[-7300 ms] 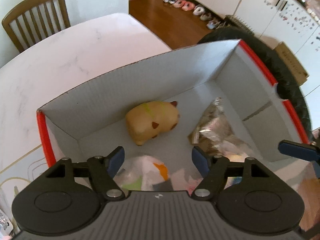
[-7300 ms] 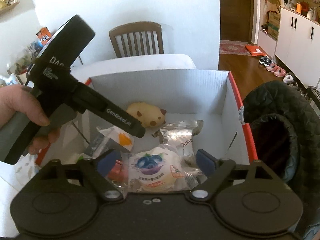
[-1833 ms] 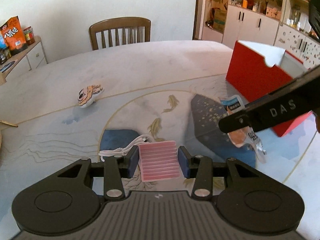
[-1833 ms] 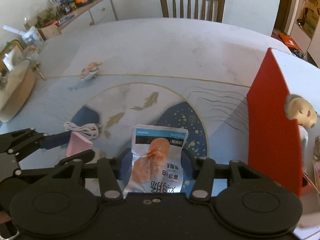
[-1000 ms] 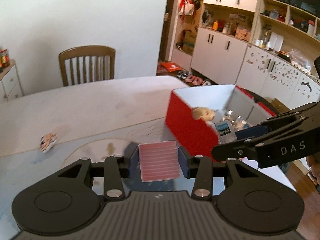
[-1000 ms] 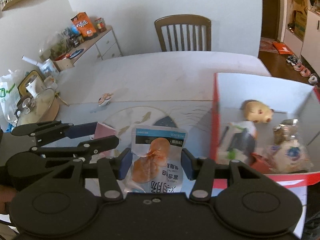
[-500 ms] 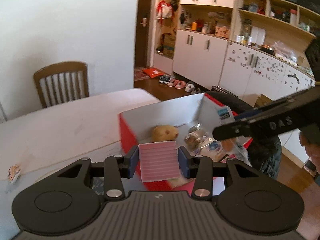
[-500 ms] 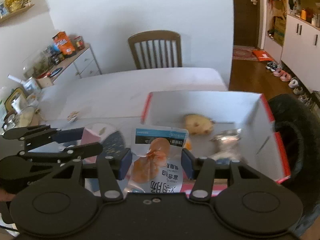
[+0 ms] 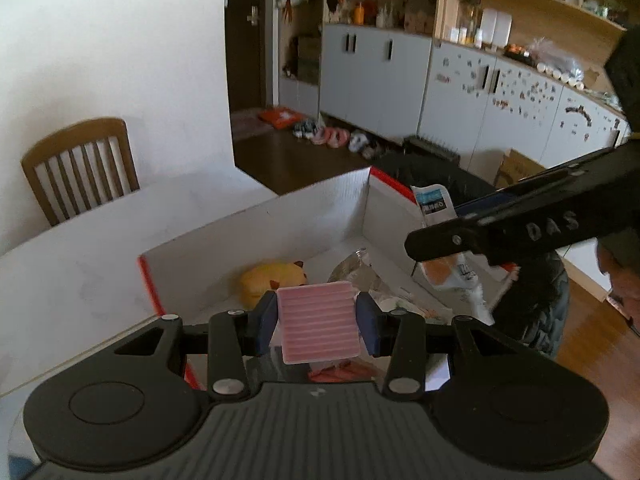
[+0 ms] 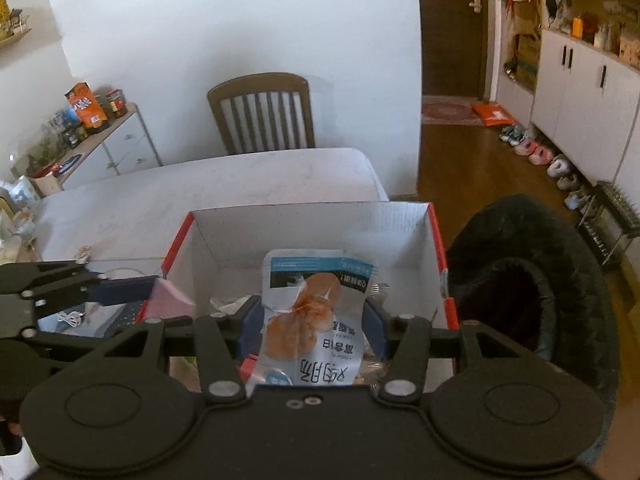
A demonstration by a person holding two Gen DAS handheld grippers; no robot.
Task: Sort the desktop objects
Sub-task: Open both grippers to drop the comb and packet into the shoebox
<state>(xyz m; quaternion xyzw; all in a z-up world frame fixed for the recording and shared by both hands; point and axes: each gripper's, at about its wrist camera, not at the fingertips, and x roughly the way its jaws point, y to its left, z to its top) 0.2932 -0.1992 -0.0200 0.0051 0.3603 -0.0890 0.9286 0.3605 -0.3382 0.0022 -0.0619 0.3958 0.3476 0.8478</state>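
— What's nearest in the left wrist view?

— The left gripper (image 9: 318,324), its black ribbed body across the bottom of the frame. Its blue pads are closed part-way onto the flat sides of a pink block (image 9: 318,322), a squarish piece with shallow horizontal ridges and a matte face. The block hangs over the near edge of the box (image 9: 256,232).

— And the right one?

— The right gripper (image 10: 312,326) has its jaws partly closed on a snack packet (image 10: 316,312): glossy, crinkled plastic film, white with a blue band at its far end and an orange food picture in the middle. The pads press its two side edges, and the packet bows slightly between them. It too is held above the open box.

— Describe the box.

— Corrugated cardboard, rectangular, white and faintly fluted inside, with red outer faces and red along the rim. It sits at the edge of a pale, marble-patterned table (image 10: 208,184). Inside lies a rounded yellow plush toy (image 9: 272,278) with small dark ears, soft-looking, near the far wall. Beside it is a crumpled silvery foil wrapper (image 9: 352,272), and more wrapped items lie nearer, half hidden by the grippers.

— Anything beyond the box?

— A dark quilted coat (image 10: 532,276) bulges just right of the box. A coiled white cable (image 10: 70,317) lies on the table left of the box. Farther off stands a wooden slat-backed chair (image 10: 262,114) against a plain white wall.
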